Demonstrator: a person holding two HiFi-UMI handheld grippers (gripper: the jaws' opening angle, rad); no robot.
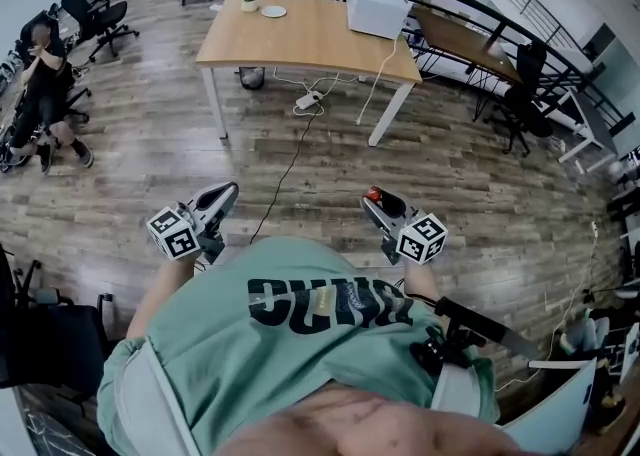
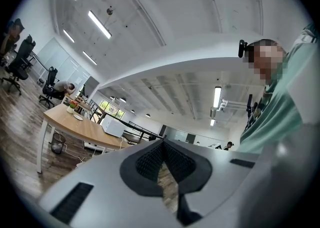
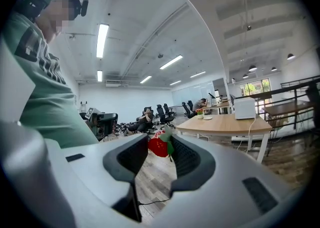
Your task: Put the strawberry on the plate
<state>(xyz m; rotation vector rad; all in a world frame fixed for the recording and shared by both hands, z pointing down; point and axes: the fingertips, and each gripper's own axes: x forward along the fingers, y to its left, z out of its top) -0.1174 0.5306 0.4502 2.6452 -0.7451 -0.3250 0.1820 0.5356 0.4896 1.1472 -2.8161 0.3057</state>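
Right gripper (image 1: 379, 202): we saw its jaws clamped on the small red strawberry with green leaves (image 3: 158, 146), pinched at the tips. Left gripper (image 1: 226, 194): jaws closed on each other, nothing between them. We held both over the wooden plank floor (image 1: 470, 194), well short of the light wooden table with white legs (image 1: 310, 42). The small round white plate (image 1: 273, 11) sat at the table's far left corner. We had the strawberry well apart from the table.
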